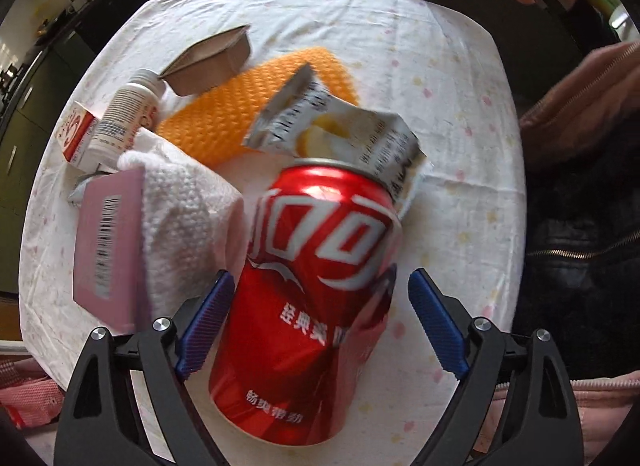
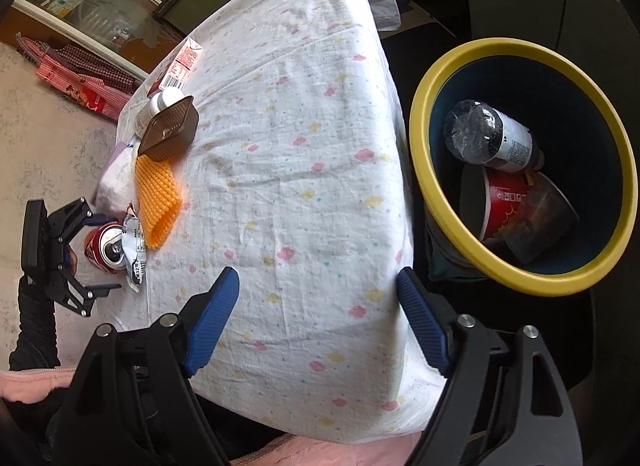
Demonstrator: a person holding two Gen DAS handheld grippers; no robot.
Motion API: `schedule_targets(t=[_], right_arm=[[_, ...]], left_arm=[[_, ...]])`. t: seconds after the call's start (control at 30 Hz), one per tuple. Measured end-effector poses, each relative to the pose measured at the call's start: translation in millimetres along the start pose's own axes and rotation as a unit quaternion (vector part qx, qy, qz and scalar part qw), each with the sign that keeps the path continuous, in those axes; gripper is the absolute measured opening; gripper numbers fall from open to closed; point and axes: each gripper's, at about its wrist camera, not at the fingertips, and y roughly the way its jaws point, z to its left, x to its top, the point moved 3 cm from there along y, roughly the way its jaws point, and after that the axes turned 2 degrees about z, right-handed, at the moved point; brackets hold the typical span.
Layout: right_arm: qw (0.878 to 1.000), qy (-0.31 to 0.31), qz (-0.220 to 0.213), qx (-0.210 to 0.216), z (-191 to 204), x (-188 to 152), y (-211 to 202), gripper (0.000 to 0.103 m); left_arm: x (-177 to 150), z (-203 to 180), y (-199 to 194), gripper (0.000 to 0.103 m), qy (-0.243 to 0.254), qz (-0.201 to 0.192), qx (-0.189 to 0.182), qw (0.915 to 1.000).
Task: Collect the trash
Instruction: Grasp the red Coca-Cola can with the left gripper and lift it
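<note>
A dented red soda can (image 1: 304, 306) stands on the white dotted tablecloth (image 1: 448, 145), with a torn silver wrapper (image 1: 352, 137) leaning behind it. My left gripper (image 1: 320, 278) points down over the can, its jaws wide on either side; the right pad (image 1: 436, 326) is clear of the can. The right wrist view shows the same can (image 2: 106, 250), wrapper (image 2: 136, 250) and left gripper (image 2: 100, 254) at the table's left end. My right gripper (image 2: 317, 273) hangs open over bare cloth, holding nothing. The yellow-rimmed bin (image 2: 420, 133) stands just beyond the table edge on the right.
A pink box (image 1: 108, 258), white knitted cloth (image 1: 184, 217), orange cloth (image 1: 248, 105), brown tray (image 1: 212, 61), white pill bottle (image 1: 128, 113) and red-white carton (image 1: 76, 133) crowd the can's left and far side. The bin holds a plastic bottle (image 2: 492, 137) and a red cup (image 2: 508, 201).
</note>
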Motion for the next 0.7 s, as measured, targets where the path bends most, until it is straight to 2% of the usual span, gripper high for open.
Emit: schedule_targets(t=[0.13,0.23,0.5,0.57,0.6,0.67,0.7], right_arm=[[1.0,-0.007,-0.002,-0.002,2.5,-0.7,0.4,0.079],[1.0,-0.011,-0.004,-0.002,4.2,-1.7,1.3,0.082],[1.0,-0.021,-0.008,-0.007,8.5,-4.8,-2.5,0.083],[1.0,-0.024,-0.01,0.006,10.6,-7.1,-6.5,0.083],[1.0,-0.025,-0.01,0.011,11.7,-8.1,-7.9,0.083],[0.999,-0.031,-0.014,0.009,14.8,-9.8,-11.2,0.083],[0.999,-0.034,-0.015,0.007,16.2,-10.5,-12.5,0.083]], left_arm=[[-7.1,-20.3,-14.3,0.088,-0.004,-0.009,-0.011,0.9999],[-9.3,-29.0,-24.3,0.086,-0.025,-0.026,-0.037,0.9986],[-6.7,-30.4,-10.9,0.084,-0.056,-0.014,-0.053,0.997],[-5.6,-27.2,-6.8,0.084,-0.06,-0.011,-0.048,0.997],[-4.9,-25.5,-4.7,0.082,-0.063,-0.01,-0.048,0.9968],[-4.6,-23.4,-1.0,0.07,-0.073,-0.007,-0.045,0.9963],[-4.3,-23.0,0.4,0.069,-0.08,-0.005,-0.042,0.9959]])
